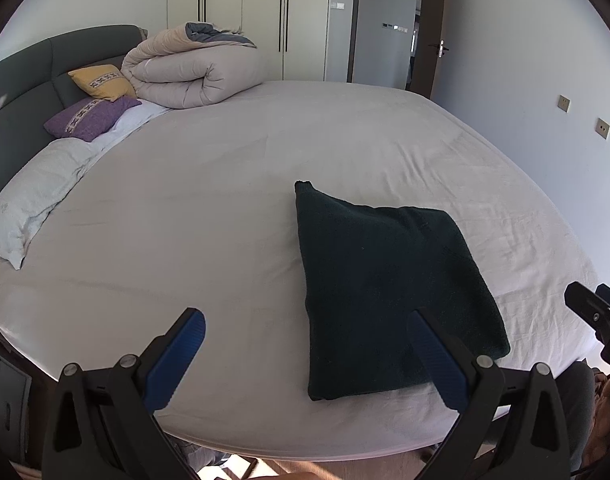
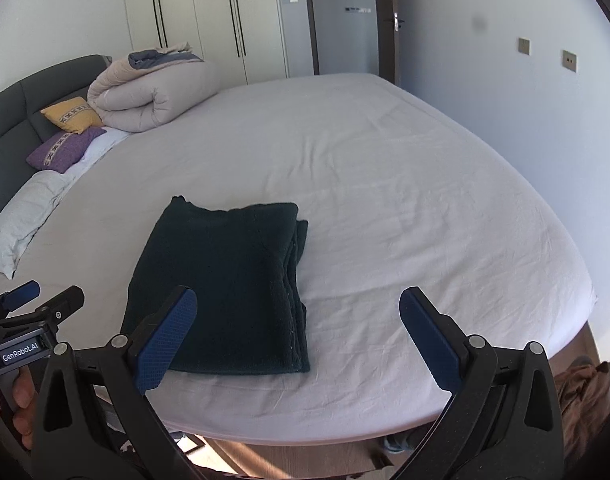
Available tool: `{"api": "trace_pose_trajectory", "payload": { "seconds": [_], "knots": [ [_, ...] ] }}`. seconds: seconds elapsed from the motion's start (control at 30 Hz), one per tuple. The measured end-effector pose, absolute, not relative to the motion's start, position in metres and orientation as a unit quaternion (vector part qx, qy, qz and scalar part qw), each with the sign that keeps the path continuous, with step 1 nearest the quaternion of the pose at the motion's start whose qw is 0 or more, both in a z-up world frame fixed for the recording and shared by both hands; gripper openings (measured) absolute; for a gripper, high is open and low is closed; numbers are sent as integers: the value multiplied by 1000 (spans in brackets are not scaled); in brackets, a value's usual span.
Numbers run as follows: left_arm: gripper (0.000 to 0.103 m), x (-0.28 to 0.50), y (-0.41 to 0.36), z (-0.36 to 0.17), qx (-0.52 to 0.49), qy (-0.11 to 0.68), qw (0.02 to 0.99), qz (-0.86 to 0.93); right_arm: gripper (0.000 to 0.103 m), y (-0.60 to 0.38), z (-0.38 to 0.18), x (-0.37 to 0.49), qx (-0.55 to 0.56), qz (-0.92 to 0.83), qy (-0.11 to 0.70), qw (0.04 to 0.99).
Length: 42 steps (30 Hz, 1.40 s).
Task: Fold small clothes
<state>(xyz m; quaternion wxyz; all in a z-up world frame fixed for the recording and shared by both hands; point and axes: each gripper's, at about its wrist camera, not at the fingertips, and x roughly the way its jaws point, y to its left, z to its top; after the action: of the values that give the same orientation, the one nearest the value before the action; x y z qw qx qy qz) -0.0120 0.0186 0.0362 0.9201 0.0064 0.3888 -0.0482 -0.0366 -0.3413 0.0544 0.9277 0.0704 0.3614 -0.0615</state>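
A dark green garment (image 1: 389, 288) (image 2: 229, 280) lies folded into a thick rectangle on the white bed sheet (image 1: 233, 208) (image 2: 405, 208), near the front edge. Its stacked layers show along the right side in the right wrist view. My left gripper (image 1: 307, 344) is open above the sheet, its right finger (image 1: 437, 360) over the garment's near corner and nothing held between the pads. My right gripper (image 2: 297, 328) is open too, empty, its left finger (image 2: 165, 340) over the garment's near left part. The left gripper (image 2: 33, 312) also shows at the left edge of the right wrist view.
A rolled beige duvet (image 1: 193, 68) (image 2: 153, 92), a yellow cushion (image 1: 101, 82), a purple cushion (image 1: 91, 118) and a pale pillow (image 1: 33, 196) sit by the grey headboard (image 1: 21, 76). Wardrobe doors (image 1: 245, 12) and an open door (image 1: 389, 24) are behind. A hand (image 2: 17, 400) holds the left gripper.
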Motion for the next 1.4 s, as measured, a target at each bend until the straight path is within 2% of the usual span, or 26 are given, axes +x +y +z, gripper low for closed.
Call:
{"api": "trace_pose_trajectory", "payload": {
  "seconds": [0.23, 0.67, 1.4],
  "knots": [
    [103, -10, 18, 28, 3, 401, 915, -54, 103, -338, 31, -34, 67, -66, 387, 917],
    [103, -9, 22, 26, 2, 399, 916, -49, 103, -330, 45, -45, 59, -61, 387, 918],
    [103, -8, 21, 15, 1, 410, 911, -48, 103, -324, 36, -38, 64, -63, 398, 913]
  ]
}}
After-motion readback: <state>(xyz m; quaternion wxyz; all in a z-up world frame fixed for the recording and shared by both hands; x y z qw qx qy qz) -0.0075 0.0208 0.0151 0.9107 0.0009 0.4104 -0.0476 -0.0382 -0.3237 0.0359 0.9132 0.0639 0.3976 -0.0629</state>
